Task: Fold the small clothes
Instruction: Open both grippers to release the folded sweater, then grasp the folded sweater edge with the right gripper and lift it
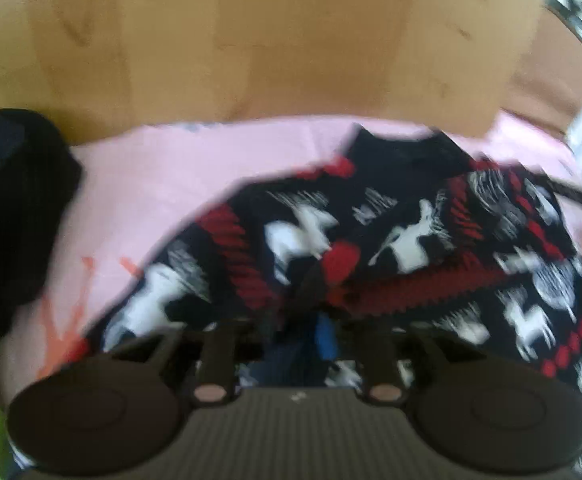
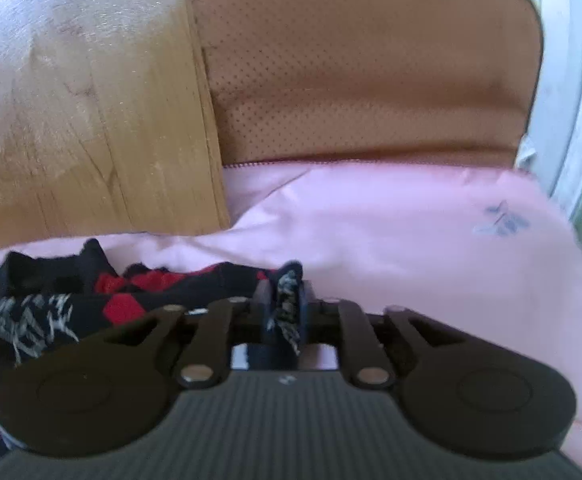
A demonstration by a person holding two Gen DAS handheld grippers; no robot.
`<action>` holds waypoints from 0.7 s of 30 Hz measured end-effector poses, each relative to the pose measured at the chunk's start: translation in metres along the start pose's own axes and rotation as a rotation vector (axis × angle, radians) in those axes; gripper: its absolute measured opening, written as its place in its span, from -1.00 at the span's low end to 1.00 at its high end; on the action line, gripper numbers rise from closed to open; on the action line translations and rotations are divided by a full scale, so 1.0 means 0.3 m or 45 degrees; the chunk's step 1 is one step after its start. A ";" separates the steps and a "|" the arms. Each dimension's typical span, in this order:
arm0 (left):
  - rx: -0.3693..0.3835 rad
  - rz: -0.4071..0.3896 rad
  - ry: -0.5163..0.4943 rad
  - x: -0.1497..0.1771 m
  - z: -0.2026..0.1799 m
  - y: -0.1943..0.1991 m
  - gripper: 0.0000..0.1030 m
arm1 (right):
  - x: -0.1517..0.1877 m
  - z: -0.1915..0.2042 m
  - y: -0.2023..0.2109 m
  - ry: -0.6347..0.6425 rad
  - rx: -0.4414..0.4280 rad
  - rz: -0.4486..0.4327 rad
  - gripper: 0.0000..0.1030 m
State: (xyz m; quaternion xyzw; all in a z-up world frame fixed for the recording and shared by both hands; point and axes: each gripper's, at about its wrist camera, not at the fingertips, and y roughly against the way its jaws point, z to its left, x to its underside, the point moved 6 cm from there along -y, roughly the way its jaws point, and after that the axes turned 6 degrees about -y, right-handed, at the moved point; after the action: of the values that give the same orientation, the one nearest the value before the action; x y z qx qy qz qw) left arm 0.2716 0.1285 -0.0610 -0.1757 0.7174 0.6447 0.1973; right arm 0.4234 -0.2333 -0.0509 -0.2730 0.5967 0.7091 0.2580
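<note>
The left tool [image 1: 315, 300] pointed steeply down at the black knitted sweater with white reindeer and red bands [image 1: 391, 232], which lay spread on a pale pink cloth [image 1: 163, 184] directly ahead of it and out to its right. Its dark fingers [image 1: 311, 284] stood close together with a ridge of the sweater bunched up between them; the view was blurred, and whether the pads actually pressed the knit could not be told. Beyond the sweater, past the pink cloth, the bare light wooden counter [image 1: 251, 40] filled the far part of the view, and a dark navy bundle of fabric [image 1: 15, 200] sat off to the tool's left on the cloth. The right tool [image 2: 282, 300] tilted downward at a shallower angle, its jaws closed on a narrow fold of the sweater's edge [image 2: 287, 296], the knit standing up as a thin strip squeezed between the two pads. The rest of the sweater [image 2: 51, 304] trailed away to this tool's left, low on the pink cloth [image 2: 411, 248], which stretched ahead and to the right. Farther ahead stood a tan perforated leather chair seat [image 2: 371, 80], with the corner of the wooden counter [image 2: 91, 120] ahead to the left.
</note>
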 end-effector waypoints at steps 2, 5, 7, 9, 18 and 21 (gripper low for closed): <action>-0.037 -0.054 0.068 -0.024 0.051 0.025 -0.01 | -0.002 0.014 0.093 0.051 0.022 -0.086 -0.32; 0.008 -0.103 0.184 -0.031 0.113 0.073 0.02 | -0.011 0.076 0.217 0.094 -0.116 -0.146 -0.32; 0.016 -0.142 0.231 -0.019 0.138 0.119 0.02 | 0.000 0.170 0.271 0.170 -0.285 -0.110 -0.32; 0.030 -0.181 0.263 0.026 0.153 0.172 0.05 | 0.043 0.292 0.312 0.279 -0.447 -0.041 -0.32; -0.004 -0.299 0.360 0.377 0.258 0.445 0.23 | 0.265 0.653 0.187 0.727 -0.485 0.063 -0.47; -0.053 -0.298 0.432 0.480 0.334 0.503 0.22 | 0.245 0.674 0.195 0.700 -0.492 0.124 -0.83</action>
State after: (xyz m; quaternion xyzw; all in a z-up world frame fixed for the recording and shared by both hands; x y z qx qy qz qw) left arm 0.0768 0.2446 -0.0142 -0.3678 0.7015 0.5934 0.1435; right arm 0.3142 -0.0400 -0.0327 -0.4692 0.5108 0.7204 -0.0035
